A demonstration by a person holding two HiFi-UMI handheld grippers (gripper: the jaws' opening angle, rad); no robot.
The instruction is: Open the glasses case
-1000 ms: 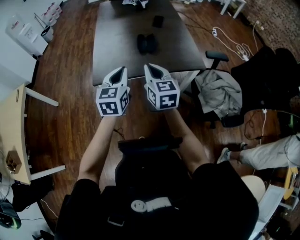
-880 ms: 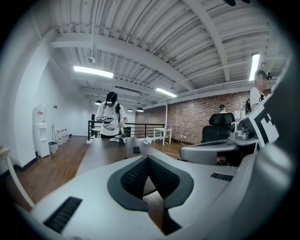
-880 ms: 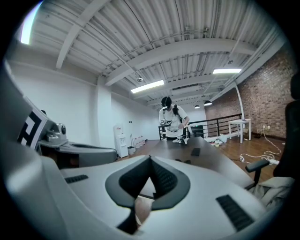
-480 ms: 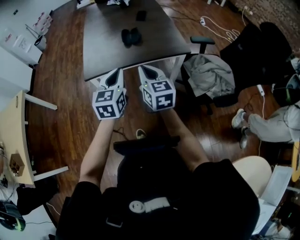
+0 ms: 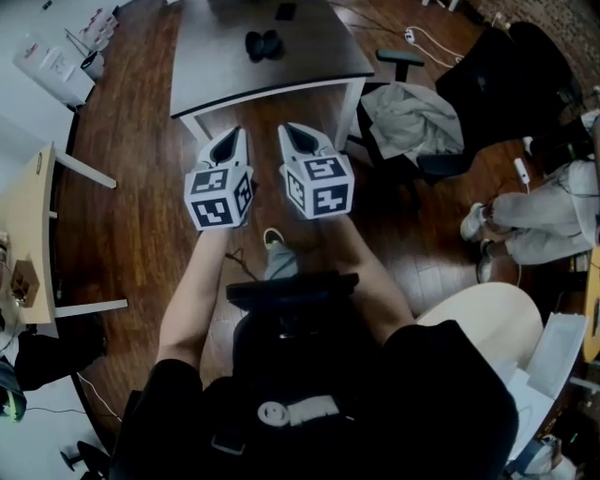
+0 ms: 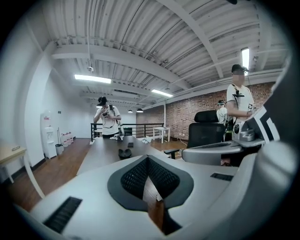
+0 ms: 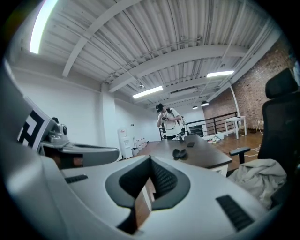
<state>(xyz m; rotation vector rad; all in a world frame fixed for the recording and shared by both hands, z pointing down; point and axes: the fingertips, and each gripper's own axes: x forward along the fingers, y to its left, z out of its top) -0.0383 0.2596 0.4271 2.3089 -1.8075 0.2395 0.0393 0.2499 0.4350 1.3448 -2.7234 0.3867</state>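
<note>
The glasses case (image 5: 264,43), a dark rounded shell, lies on the dark table (image 5: 309,66) at the top of the head view. It shows small and far off in the left gripper view (image 6: 124,153) and in the right gripper view (image 7: 178,153). My left gripper (image 5: 229,139) and right gripper (image 5: 299,133) hang side by side above the wooden floor, short of the table's near edge and well apart from the case. Both point toward the table, and both are shut with nothing between the jaws (image 6: 148,160) (image 7: 151,162).
A small flat dark object (image 5: 286,11) lies beyond the case. An office chair with a grey garment (image 5: 412,117) stands right of the table. A seated person's legs (image 5: 525,225) are at the right, a pale desk (image 5: 28,234) at the left. A person (image 6: 107,119) stands at the table's far end.
Both grippers have drawn back from the table together, still shut. Their tips were at its near edge; now they are over the floor, and the table and case sit higher and smaller in view.
</note>
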